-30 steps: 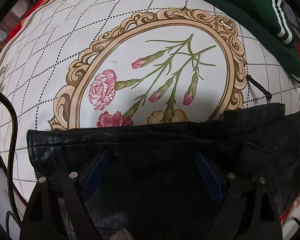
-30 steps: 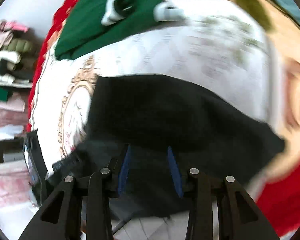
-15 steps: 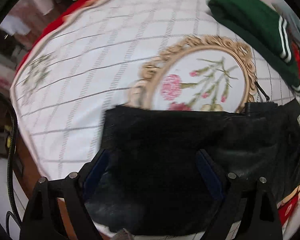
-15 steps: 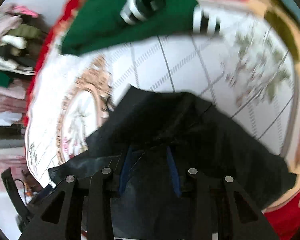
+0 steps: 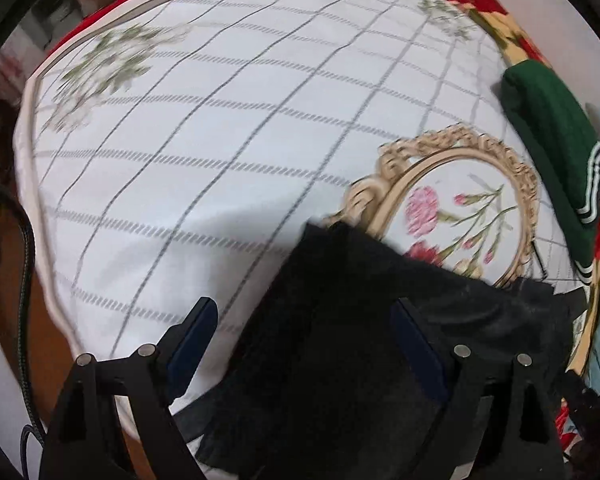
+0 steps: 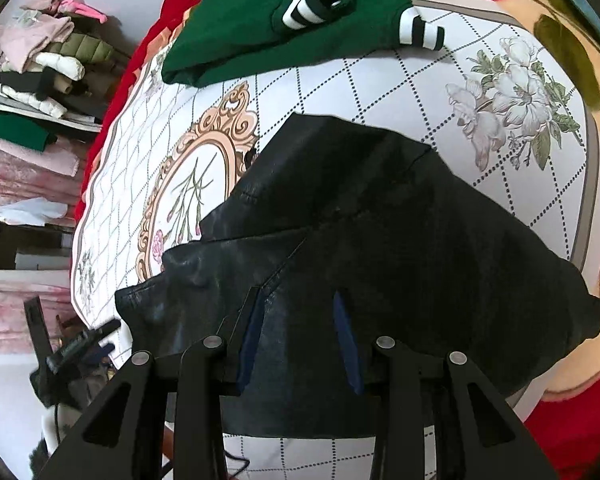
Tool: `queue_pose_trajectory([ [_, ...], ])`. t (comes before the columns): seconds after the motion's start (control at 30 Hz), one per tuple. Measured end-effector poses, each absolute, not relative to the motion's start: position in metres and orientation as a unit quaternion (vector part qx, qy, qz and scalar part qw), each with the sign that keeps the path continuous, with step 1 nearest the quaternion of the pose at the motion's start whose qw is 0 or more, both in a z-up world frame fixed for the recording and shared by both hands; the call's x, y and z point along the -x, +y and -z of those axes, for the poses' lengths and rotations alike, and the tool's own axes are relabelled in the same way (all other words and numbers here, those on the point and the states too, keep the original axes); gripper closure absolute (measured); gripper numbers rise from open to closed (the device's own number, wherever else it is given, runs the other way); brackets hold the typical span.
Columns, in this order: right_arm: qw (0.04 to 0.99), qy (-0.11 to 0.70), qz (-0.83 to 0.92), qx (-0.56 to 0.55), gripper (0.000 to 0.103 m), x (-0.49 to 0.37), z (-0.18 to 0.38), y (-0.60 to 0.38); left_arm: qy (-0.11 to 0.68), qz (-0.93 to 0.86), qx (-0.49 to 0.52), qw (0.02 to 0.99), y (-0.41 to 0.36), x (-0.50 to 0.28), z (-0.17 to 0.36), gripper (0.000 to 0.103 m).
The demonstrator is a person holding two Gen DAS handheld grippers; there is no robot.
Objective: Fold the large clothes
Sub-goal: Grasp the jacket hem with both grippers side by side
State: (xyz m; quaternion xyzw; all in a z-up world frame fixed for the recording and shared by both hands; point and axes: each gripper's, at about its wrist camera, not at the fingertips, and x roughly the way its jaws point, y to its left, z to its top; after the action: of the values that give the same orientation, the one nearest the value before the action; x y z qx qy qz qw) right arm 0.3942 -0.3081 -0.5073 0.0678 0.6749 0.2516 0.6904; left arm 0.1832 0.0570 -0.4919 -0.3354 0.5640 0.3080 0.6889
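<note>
A black leather jacket (image 6: 380, 216) lies folded on the white patterned tablecloth (image 6: 380, 76). It also shows in the left wrist view (image 5: 340, 320), at the lower right. My left gripper (image 5: 304, 332) is open and empty, above the jacket's left edge and the cloth. My right gripper (image 6: 298, 332) hovers over the jacket's near part with its jaws partly open, and grips nothing that I can see. A green garment with white stripes (image 6: 284, 20) lies at the far side of the table; it also shows in the left wrist view (image 5: 552, 152).
A pile of folded clothes (image 6: 40, 68) sits on a shelf to the left beyond the table. The left table edge (image 5: 40, 264) is near my left gripper, with a black cable (image 5: 26, 280) beside it. Red fabric (image 6: 572, 420) lies at the right.
My left gripper has swung left, off the jacket's middle to its left edge, so more bare cloth shows. My right gripper has steadied above the jacket, which now lies folded flatter.
</note>
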Motion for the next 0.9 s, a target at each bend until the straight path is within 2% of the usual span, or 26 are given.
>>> queue_pose_trajectory([
  [0.1, 0.685, 0.681, -0.249, -0.074, 0.065, -0.396, 0.513, -0.303, 0.569, -0.293, 0.312, 0.702, 0.052, -0.204, 0.498, 0.018],
  [0.13, 0.683, 0.683, -0.248, -0.076, 0.065, -0.396, 0.514, -0.302, 0.575, -0.288, 0.299, 0.705, 0.050, -0.212, 0.503, 0.024],
  [0.17, 0.680, 0.686, -0.246, -0.078, 0.065, -0.396, 0.517, -0.299, 0.583, -0.286, 0.283, 0.705, 0.048, -0.218, 0.508, 0.052],
  [0.27, 0.674, 0.691, -0.247, -0.081, 0.065, -0.395, 0.519, -0.293, 0.586, -0.280, 0.262, 0.714, 0.045, -0.222, 0.512, 0.075],
  [0.3, 0.674, 0.691, -0.248, -0.081, 0.065, -0.394, 0.518, -0.291, 0.578, -0.283, 0.254, 0.722, 0.042, -0.221, 0.506, 0.098],
  [0.43, 0.673, 0.686, -0.263, -0.085, 0.065, -0.393, 0.512, -0.274, 0.559, -0.298, 0.260, 0.729, 0.048, -0.207, 0.488, 0.098],
  [0.6, 0.660, 0.690, -0.284, -0.086, 0.065, -0.393, 0.518, -0.231, 0.567, -0.300, 0.270, 0.719, 0.051, -0.202, 0.501, 0.098],
  [0.7, 0.660, 0.705, -0.258, -0.040, 0.065, -0.398, 0.542, -0.194, 0.571, -0.295, 0.275, 0.715, 0.054, -0.205, 0.503, 0.097],
  [0.73, 0.658, 0.713, -0.240, -0.030, 0.065, -0.401, 0.557, -0.185, 0.572, -0.294, 0.280, 0.713, 0.057, -0.206, 0.504, 0.093],
  [0.8, 0.652, 0.723, -0.225, -0.039, 0.066, -0.408, 0.577, -0.177, 0.569, -0.292, 0.294, 0.711, 0.063, -0.205, 0.499, 0.091],
  [0.9, 0.646, 0.728, -0.225, -0.042, 0.066, -0.411, 0.575, -0.175, 0.572, -0.291, 0.293, 0.709, 0.063, -0.206, 0.484, 0.089],
])
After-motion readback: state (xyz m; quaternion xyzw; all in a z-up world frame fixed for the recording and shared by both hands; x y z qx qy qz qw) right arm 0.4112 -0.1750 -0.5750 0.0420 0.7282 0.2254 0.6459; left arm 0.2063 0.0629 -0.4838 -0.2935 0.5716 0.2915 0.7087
